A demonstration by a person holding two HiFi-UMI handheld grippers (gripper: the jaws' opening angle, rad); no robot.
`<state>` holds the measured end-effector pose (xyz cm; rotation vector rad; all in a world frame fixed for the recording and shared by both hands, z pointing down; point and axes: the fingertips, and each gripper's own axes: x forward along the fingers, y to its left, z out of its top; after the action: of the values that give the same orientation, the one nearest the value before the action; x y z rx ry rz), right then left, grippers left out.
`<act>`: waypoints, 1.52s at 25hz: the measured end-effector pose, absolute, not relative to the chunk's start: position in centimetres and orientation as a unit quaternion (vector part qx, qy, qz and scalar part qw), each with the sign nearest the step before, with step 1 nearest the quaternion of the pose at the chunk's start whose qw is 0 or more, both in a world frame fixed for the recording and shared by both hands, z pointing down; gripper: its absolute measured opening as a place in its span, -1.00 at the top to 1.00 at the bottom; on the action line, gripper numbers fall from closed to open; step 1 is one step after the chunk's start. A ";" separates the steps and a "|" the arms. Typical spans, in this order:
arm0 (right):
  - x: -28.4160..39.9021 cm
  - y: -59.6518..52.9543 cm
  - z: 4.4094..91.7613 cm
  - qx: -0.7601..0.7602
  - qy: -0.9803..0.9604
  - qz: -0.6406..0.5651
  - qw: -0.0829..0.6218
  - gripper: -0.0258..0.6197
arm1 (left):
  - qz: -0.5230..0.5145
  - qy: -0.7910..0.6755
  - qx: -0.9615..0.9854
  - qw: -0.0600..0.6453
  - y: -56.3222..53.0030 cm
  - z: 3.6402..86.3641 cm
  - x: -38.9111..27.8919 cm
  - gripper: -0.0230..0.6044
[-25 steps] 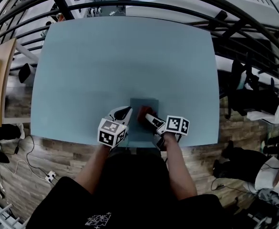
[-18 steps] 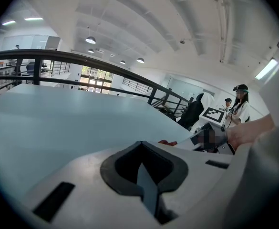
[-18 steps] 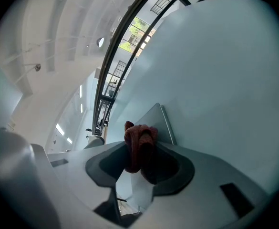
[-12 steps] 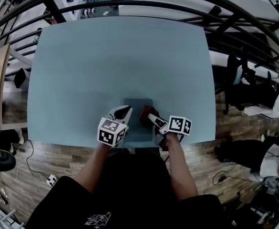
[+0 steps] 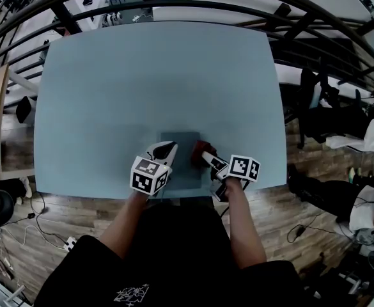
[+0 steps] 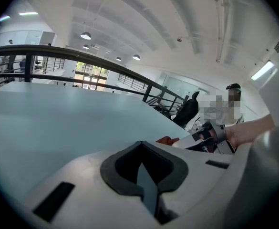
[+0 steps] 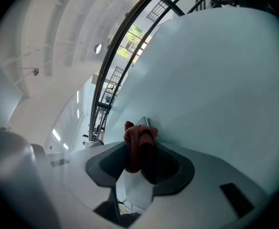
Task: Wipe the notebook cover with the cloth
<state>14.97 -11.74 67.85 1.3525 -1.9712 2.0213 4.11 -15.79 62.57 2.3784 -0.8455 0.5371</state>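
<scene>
A dark teal notebook [image 5: 179,144] lies flat near the front edge of the pale blue table [image 5: 142,75]. My right gripper [image 5: 204,157] is shut on a bunched red cloth [image 5: 198,151], which rests at the notebook's right edge. In the right gripper view the cloth [image 7: 139,147] fills the space between the jaws of the right gripper [image 7: 141,165]. My left gripper [image 5: 166,149] sits over the notebook's left side. In its own view the left gripper [image 6: 144,168] has its jaws together with only a thin blue-grey strip between them; the cloth [image 6: 168,140] shows just beyond.
A black railing [image 5: 193,8] curves round the table's far side. Dark office chairs [image 5: 314,107] stand off the right edge above a wooden floor [image 5: 65,210]. The table's front edge [image 5: 97,197] is close to the person's body.
The right gripper has carried the cloth rightwards across the cover to its right edge. The left gripper has stayed put on the left side. The head view has shifted a little.
</scene>
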 end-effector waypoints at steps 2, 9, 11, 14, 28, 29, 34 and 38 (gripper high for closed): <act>15.3 -11.7 67.7 0.434 -0.630 0.643 0.004 0.45 | 0.201 -0.317 0.885 0.276 -15.8 62.6 3.9 0.90; 14.7 -11.4 66.1 0.424 -0.644 0.636 -0.005 0.45 | 0.201 -0.332 0.880 0.273 -15.9 62.0 2.1 0.90; 13.9 -11.3 65.7 0.417 -0.650 0.636 -0.008 0.45 | 0.201 -0.337 0.879 0.272 -15.9 61.9 1.5 0.90; 12.3 -11.0 65.3 0.402 -0.658 0.636 -0.008 0.45 | 0.199 -0.343 0.877 0.269 -15.7 61.5 0.6 0.90; 4.4 -8.9 65.4 0.353 -0.672 0.651 0.013 0.45 | 0.204 -0.352 0.875 0.263 -13.4 60.6 -2.5 0.90; 4.0 -8.7 65.5 0.351 -0.672 0.652 0.015 0.45 | 0.204 -0.352 0.875 0.262 -13.3 60.6 -2.6 0.90; 2.2 -8.5 65.5 0.338 -0.673 0.658 0.023 0.45 | 0.207 -0.353 0.873 0.264 -12.6 60.7 -3.4 0.90; 1.0 -8.3 65.9 0.330 -0.674 0.660 0.034 0.45 | 0.208 -0.356 0.872 0.265 -12.4 60.9 -4.0 0.90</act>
<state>1.05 -8.34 65.92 1.0156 -2.0729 2.0283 -3.97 -12.37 60.87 2.3550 -0.9619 0.5612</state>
